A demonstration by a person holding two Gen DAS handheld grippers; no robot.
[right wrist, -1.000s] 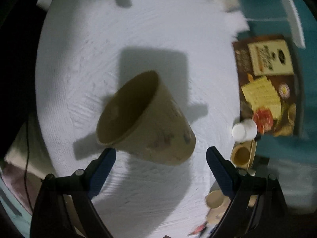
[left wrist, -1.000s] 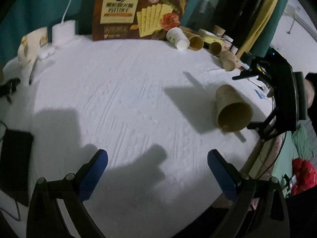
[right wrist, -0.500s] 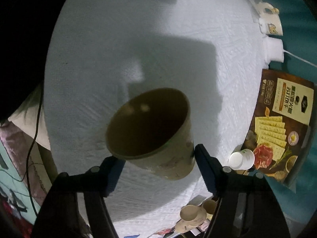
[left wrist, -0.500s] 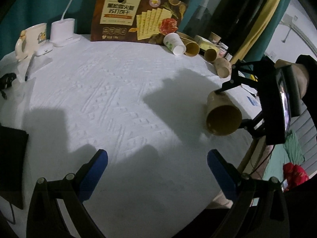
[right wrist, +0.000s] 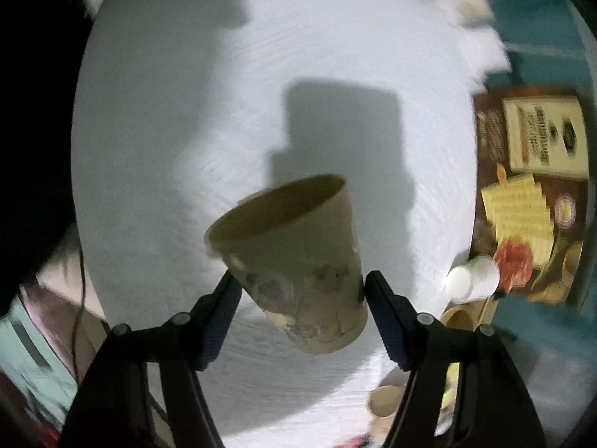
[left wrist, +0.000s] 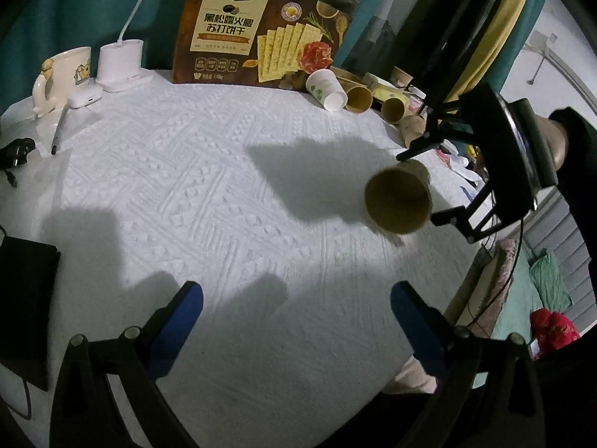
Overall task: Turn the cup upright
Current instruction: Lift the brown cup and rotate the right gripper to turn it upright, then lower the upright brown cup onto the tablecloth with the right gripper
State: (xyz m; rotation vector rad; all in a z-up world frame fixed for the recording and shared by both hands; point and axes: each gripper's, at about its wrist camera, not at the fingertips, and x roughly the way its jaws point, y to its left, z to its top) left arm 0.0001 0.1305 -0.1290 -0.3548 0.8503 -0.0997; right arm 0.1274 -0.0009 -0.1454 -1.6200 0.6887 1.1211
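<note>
A tan paper cup (right wrist: 298,257) with faded grey prints is clamped between the blue pads of my right gripper (right wrist: 298,291), whose jaws have just been closing on it. The cup hangs above the white cloth, tilted, its mouth facing up and away from the camera. In the left wrist view the same cup (left wrist: 397,201) shows its open mouth at the right, held by the black frame of the right gripper (left wrist: 418,183). My left gripper (left wrist: 294,298) hovers over the near part of the table, open with nothing between its fingers.
The round table (left wrist: 209,186) wears a white embossed cloth. At the back stand a brown cracker box (left wrist: 261,33), a white lamp base (left wrist: 119,61) and a cream mug (left wrist: 63,74). Several paper cups (left wrist: 358,97) lie at the back right. A black device (left wrist: 22,295) rests at the left edge.
The right gripper's jaws closed onto the cup that lay on its side. The cup was lifted off the cloth and turned, its mouth now higher.
</note>
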